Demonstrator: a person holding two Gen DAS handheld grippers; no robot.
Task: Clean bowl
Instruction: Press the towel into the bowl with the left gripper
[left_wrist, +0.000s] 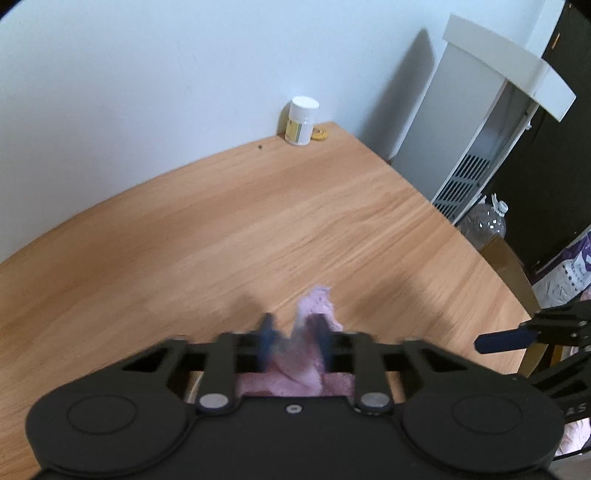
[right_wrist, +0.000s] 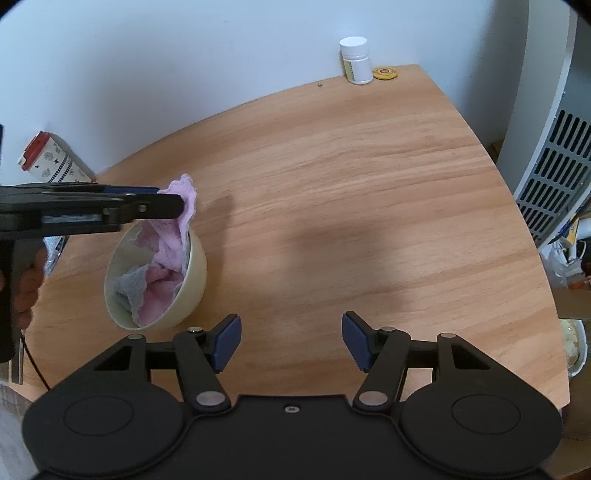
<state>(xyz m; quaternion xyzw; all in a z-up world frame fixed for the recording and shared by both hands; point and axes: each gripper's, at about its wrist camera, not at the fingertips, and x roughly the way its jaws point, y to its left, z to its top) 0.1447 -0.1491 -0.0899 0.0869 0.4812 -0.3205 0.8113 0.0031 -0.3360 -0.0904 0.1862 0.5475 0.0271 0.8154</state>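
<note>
wooden table (right_wrist: 369, 184), left hand-held gripper (right_wrist: 173, 203) pinching cloth (right_wrist: 166, 251) over bowl (right_wrist: 192, 291), right hand-held gripper (right_wrist: 291, 341) spread

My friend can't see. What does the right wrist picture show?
The left gripper pinches a pink cloth hanging into a cream bowl on a wooden table. The right gripper is open and empty, and a white pill bottle stands by the wall.

Bare table (right_wrist: 351, 184) right of bowl (right_wrist: 192, 273).
</note>
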